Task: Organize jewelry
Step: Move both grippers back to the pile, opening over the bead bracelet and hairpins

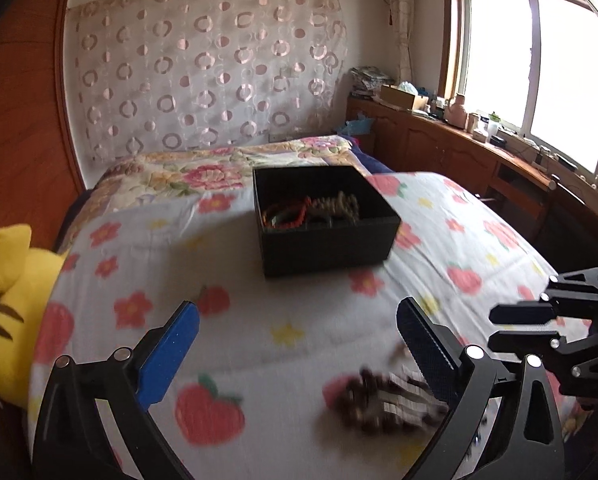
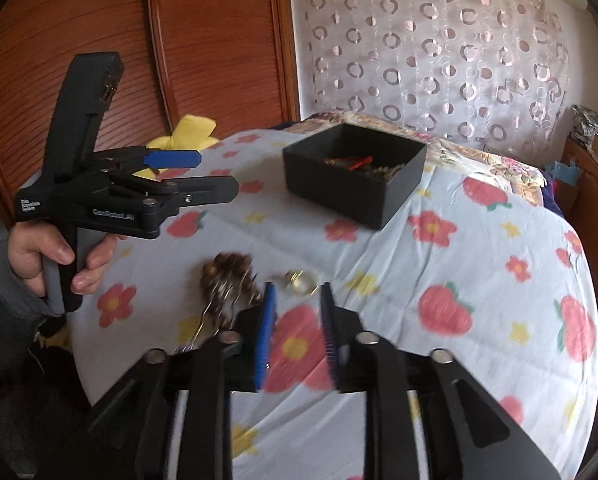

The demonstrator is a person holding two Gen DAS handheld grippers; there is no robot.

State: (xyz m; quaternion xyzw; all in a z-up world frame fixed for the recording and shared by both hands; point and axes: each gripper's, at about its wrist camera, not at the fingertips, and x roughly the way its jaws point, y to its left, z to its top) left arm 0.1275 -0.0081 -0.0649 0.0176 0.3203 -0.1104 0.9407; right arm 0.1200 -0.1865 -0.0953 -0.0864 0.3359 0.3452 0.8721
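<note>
1. One floral bedsheet [image 1: 259,360] fills both views.
2. Your black box [image 1: 327,232], frame centre, holds red and beige beads [image 1: 311,210].
3. Your left gripper [image 1: 299,344] and right gripper [image 2: 297,320] both stand apart, clamping nothing.
4. A blurred brown bead bundle [image 2: 229,284] lies lower centre, beside a small clear ring [image 2: 299,282].
</note>
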